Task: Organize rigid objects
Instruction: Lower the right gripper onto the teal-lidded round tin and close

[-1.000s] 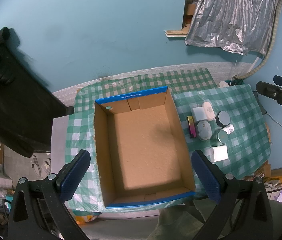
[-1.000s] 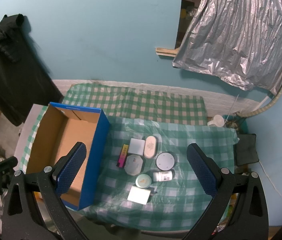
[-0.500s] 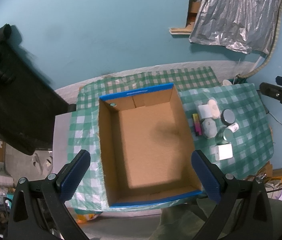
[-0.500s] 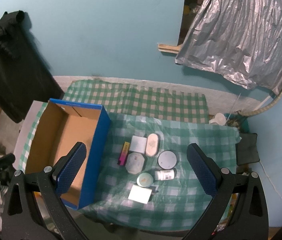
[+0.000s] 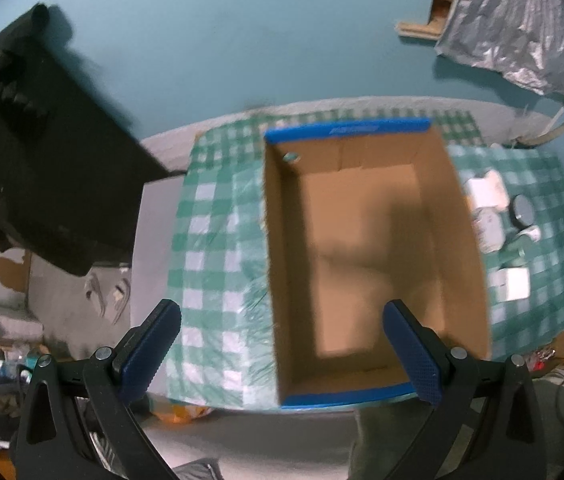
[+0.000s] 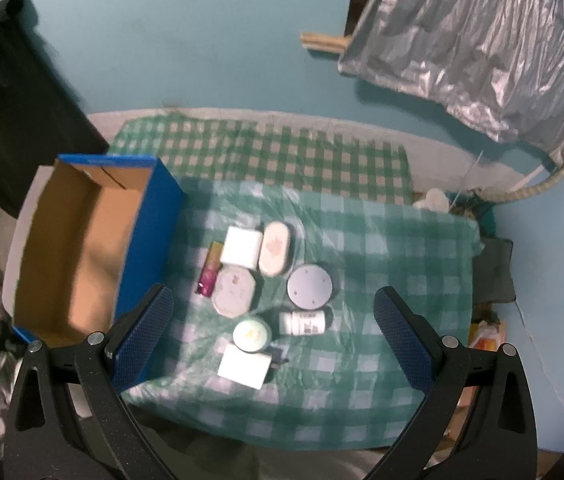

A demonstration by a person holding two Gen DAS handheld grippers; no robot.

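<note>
Our left gripper (image 5: pixel 282 354) hangs with its blue-padded fingers spread wide and nothing between them, high above the near edge of the cardboard box (image 5: pixel 366 256). Our right gripper (image 6: pixel 271 340) is likewise wide open and holds nothing, hovering over the cluster of small items. Between its fingers we see a white flat box (image 6: pixel 245 366) nearest us, with a round mint-lidded jar (image 6: pixel 252 335) touching its far edge and a small white bottle (image 6: pixel 302 322) lying on its side just right of the jar. Farther back sit an octagonal tin (image 6: pixel 233 289), a round grey disc (image 6: pixel 309 286), a pink and yellow tube (image 6: pixel 209 268) beside the tin, a white square case (image 6: pixel 241 246) and an oval white case (image 6: pixel 276 248) just beside it. All rest on the green checked tablecloth (image 6: pixel 394 256). The box, brown inside with blue outer walls, stands open to the left of the items, near the tube. We see nothing inside it. Beyond the table rises a blue wall (image 6: pixel 201 40), with a crinkled silver sheet (image 6: pixel 474 40) hanging at the right and dark clothing (image 5: pixel 21 152) at the left.
</note>
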